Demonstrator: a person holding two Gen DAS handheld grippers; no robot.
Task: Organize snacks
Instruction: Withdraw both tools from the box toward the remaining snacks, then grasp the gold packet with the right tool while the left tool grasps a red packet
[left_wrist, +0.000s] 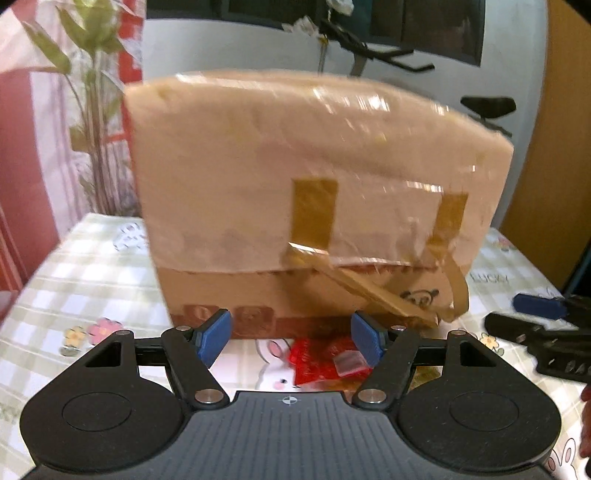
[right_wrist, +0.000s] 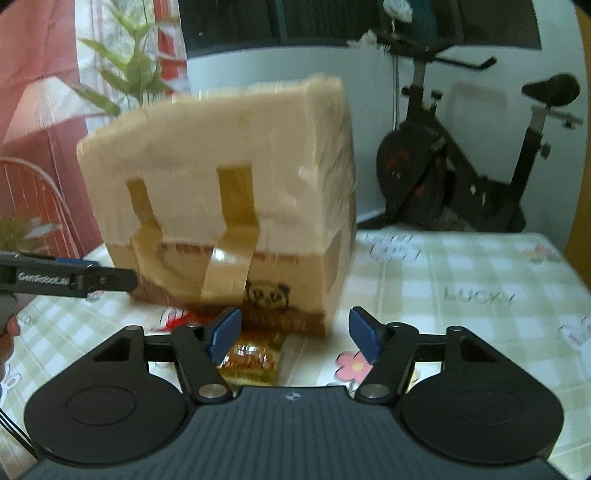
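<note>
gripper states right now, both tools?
Left tool: open, holding nothing; red snack packet lies on the table between its fingers.
Right tool: open, holding nothing; golden snack packet lies by its left finger.

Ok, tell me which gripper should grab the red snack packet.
Left. The red packet lies between the open left gripper fingers; the right gripper, also open, is lined up nearer the yellow packet.
</note>
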